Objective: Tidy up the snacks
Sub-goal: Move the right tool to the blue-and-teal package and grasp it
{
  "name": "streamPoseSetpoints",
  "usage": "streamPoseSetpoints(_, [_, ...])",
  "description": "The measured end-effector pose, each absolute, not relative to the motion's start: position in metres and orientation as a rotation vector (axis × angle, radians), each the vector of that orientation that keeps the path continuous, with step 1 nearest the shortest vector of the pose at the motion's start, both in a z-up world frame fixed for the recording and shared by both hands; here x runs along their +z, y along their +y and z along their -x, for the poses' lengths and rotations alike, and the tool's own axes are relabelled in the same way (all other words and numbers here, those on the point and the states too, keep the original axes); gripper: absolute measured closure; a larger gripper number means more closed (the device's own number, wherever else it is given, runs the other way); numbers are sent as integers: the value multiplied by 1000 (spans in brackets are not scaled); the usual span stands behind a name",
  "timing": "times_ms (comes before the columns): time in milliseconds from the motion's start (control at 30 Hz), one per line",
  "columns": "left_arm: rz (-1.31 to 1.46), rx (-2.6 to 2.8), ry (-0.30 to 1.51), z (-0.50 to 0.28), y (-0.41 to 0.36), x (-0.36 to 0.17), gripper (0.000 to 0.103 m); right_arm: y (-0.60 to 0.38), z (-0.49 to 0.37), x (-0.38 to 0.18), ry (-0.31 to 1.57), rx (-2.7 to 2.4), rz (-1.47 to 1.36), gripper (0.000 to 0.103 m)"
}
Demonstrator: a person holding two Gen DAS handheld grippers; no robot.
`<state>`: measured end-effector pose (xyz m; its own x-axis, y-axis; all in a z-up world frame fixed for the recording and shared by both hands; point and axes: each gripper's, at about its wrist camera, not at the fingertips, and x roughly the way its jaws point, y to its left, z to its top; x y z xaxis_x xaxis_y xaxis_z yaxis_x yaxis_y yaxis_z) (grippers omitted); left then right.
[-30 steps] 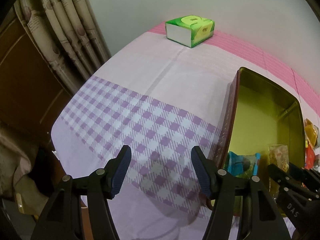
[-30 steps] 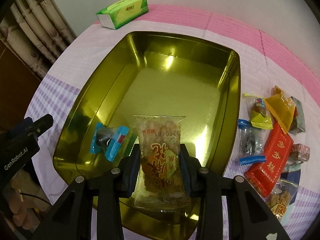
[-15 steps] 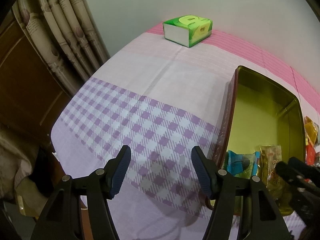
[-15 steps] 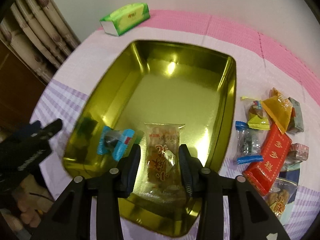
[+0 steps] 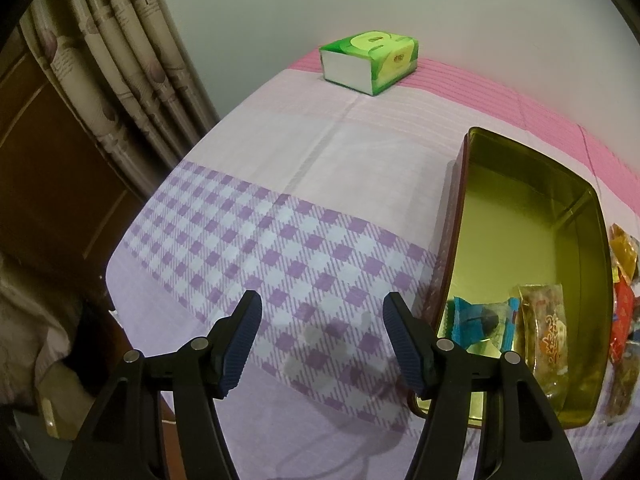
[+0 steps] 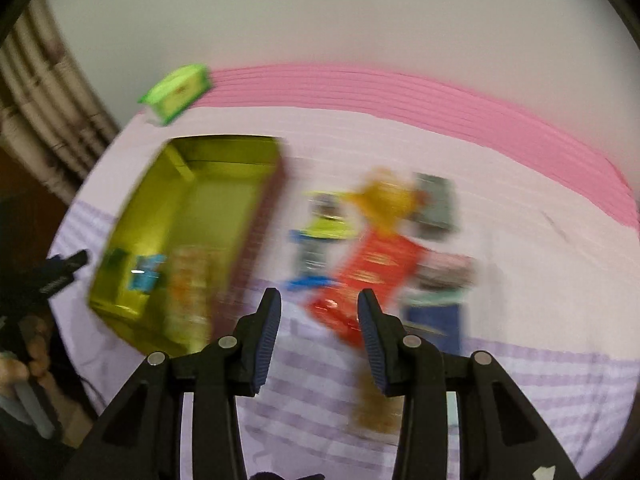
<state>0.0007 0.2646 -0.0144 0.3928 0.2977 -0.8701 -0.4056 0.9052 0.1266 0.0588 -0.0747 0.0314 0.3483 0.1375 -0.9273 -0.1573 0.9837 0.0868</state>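
A gold tin [image 5: 524, 224] stands on the cloth-covered table; it also shows blurred in the right wrist view [image 6: 192, 208]. Inside it lie a blue-wrapped candy [image 5: 482, 322] and a clear pack of orange snacks [image 5: 546, 332]. My left gripper [image 5: 322, 344] is open and empty over the purple check cloth, left of the tin. My right gripper [image 6: 318, 338] is open and empty above the loose snack pile right of the tin: a red packet [image 6: 372, 272], a yellow packet [image 6: 384, 200] and a blue-ended candy [image 6: 310, 256].
A green tissue pack [image 5: 370, 60] sits at the table's far edge by the wall. Curtains [image 5: 116, 68] and a wooden door hang to the left. The table edge drops off at left. More small wrapped snacks [image 6: 436, 204] lie right of the red packet.
My right gripper opened, left the orange snack pack in the tin, and swung right toward the loose snack pile. The left gripper stayed put.
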Motion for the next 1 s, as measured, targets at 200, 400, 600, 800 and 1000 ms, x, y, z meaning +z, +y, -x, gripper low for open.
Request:
streamPoseSetpoints(200, [99,398,1073,-1,250,-10,39,-143,-48,16,1241,78,-19,65])
streamPoseSetpoints(400, [72,330,1057,-2,226,-1,39,-158,-37,-3,1282,78,-32,65])
streamPoseSetpoints(600, [39,274,1044,0,203,9,38,-151,-32,-21,1315,116,-40,65])
streamPoseSetpoints(800, [23,230,1047,2,183,15,34,-140,-32,-30,1313,138,-15,57])
streamPoseSetpoints(1000, [5,188,1042,2,165,23,34,-137,-38,-38,1314,147,-4,53])
